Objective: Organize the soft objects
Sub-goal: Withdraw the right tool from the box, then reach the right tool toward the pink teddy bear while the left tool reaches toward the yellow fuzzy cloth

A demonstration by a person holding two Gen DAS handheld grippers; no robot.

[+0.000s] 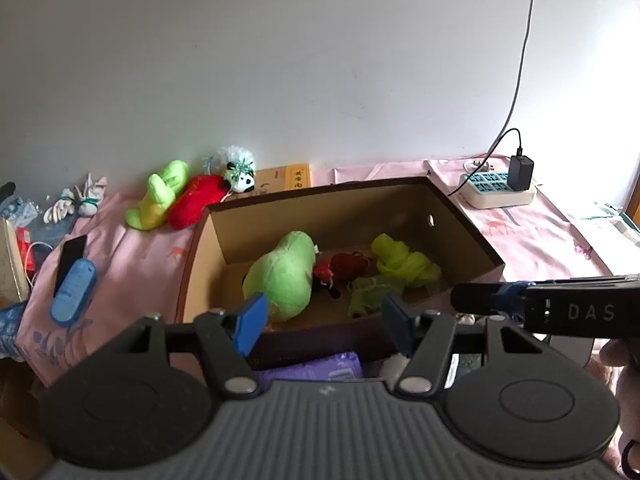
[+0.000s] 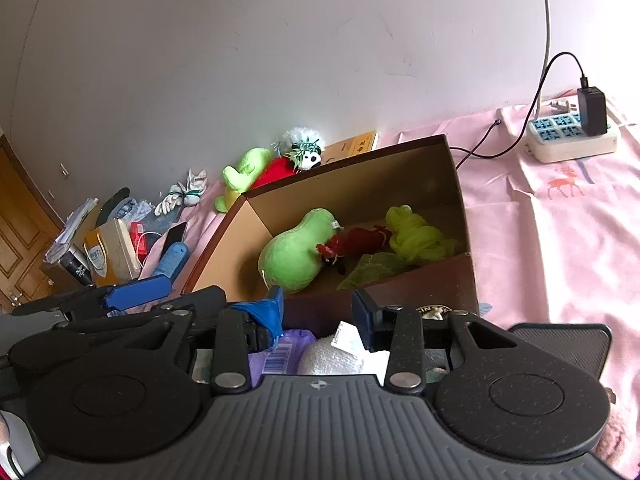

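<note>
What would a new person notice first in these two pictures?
The open cardboard box on the pink cloth draws the eye: inside lie a big green plush, a dark red toy and yellow-green fabric. Behind its left corner sit a red plush and a small panda.

You are looking at:
- cardboard box (image 1: 456, 216), centre of frame: matt brown board, darker outer skin.
- green plush pear (image 1: 286, 276) inside it: soft, fuzzy pile.
- yellow-green cloth (image 1: 404, 262): thin, crumpled fabric.
- pink tablecloth (image 1: 540, 240): printed, creased cotton-like cloth.
- power strip (image 1: 498, 192), upper right: smooth, glossy plastic.
- left gripper (image 1: 320, 318): matt black plastic, blue pads.
</note>
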